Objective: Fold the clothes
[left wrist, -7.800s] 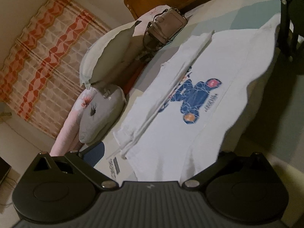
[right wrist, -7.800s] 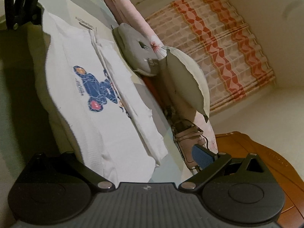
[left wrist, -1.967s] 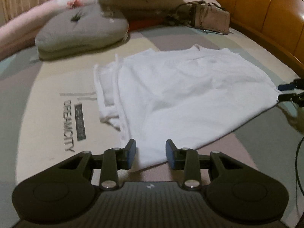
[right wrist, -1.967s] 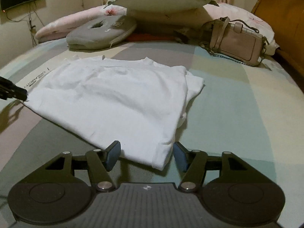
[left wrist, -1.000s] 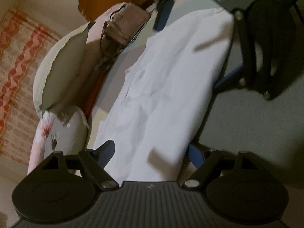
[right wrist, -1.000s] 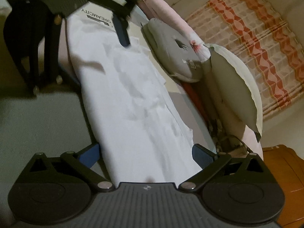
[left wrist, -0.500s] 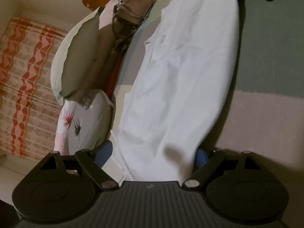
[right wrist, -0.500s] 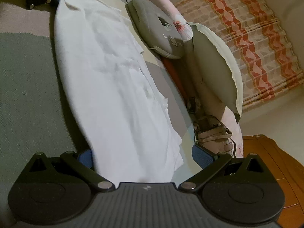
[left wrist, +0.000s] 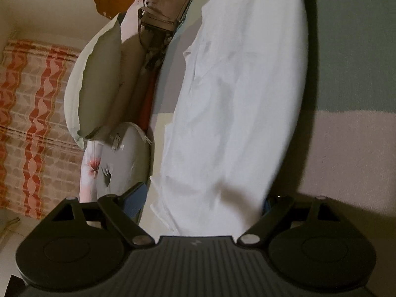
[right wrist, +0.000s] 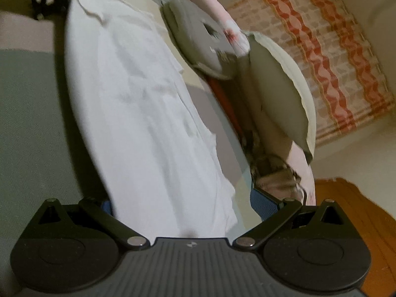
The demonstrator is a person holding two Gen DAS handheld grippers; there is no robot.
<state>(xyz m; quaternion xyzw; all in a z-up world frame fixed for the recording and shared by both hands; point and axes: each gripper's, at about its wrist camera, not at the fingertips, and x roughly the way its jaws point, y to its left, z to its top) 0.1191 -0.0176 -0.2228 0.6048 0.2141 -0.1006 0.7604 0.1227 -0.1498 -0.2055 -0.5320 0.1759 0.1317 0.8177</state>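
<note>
Mid-fold: white shirt point(left wrist: 235, 104) stretched above the bed point(left wrist: 351, 148) between left gripper point(left wrist: 200, 200) and right gripper point(right wrist: 180, 203); both jaws wide, cloth between, grip unclear; next, lay it flat

Home bedroom. Bed point(left wrist: 351, 148) with pastel block-patterned sheet; pillows point(left wrist: 99, 84) and grey round cushion point(left wrist: 126, 158) along far edge, beige handbag point(left wrist: 165, 7) beside them. Orange-patterned curtain point(right wrist: 331, 49), wooden headboard point(right wrist: 346, 210) at corner.

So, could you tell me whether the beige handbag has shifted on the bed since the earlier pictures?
No. The handbag lies beside the green pillow at the head of the bed, as before.
</note>
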